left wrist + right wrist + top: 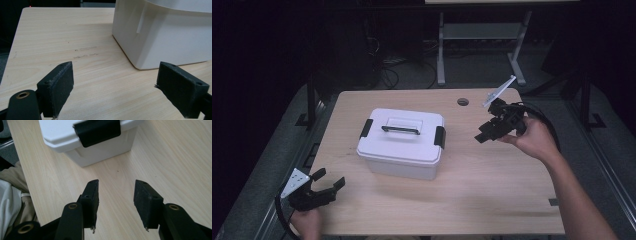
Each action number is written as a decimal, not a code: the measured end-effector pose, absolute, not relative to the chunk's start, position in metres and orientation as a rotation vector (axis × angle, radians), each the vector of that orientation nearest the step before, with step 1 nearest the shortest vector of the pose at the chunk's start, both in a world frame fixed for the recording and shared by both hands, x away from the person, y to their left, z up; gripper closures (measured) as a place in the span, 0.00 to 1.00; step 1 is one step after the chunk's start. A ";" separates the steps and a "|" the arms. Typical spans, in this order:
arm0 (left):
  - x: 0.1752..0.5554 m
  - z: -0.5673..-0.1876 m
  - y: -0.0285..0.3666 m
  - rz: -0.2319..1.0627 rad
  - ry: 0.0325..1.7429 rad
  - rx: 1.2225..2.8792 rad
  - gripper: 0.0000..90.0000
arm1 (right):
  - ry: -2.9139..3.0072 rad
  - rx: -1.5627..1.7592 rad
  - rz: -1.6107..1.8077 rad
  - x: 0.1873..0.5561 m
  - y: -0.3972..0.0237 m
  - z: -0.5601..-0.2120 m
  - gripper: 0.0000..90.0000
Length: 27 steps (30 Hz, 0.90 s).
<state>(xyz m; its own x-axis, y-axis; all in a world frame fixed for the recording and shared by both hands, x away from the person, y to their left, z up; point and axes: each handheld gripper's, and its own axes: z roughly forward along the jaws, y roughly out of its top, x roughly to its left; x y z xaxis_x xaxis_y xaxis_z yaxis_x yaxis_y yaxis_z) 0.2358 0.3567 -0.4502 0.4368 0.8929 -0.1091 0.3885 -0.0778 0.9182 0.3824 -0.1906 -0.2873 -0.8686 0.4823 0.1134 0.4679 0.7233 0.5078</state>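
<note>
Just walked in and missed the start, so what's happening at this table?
A person sits at a wooden table with a two-jaw gripper in each hand. A white lidded box with a black handle and black latches stands in the middle, closed. The left gripper is near the table's front left corner, the right gripper off the box's right side. Both are open and hold nothing.

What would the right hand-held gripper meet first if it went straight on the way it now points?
Probably the black latch on the near end of the white box. The right hand-held gripper is open and points at it over bare table; depth is uncertain.
</note>
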 end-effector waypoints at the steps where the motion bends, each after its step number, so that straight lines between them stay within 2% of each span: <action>1: 0.236 -0.450 0.357 0.619 1.129 1.668 0.15 | 2.889 0.800 0.845 0.382 -0.192 -0.288 0.60; 27: 0.237 -0.450 0.355 0.613 1.128 1.676 0.15 | 2.884 0.901 0.868 0.369 -0.225 -0.320 0.58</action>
<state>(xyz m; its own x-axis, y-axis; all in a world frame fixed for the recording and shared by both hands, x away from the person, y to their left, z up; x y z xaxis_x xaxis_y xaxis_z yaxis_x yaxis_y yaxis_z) 0.2365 0.3555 -0.4504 0.4402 0.8912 -0.1091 0.3932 -0.0821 0.9158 0.3686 -0.2252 -0.3203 -0.8355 0.5255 0.1603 0.5267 0.6832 0.5057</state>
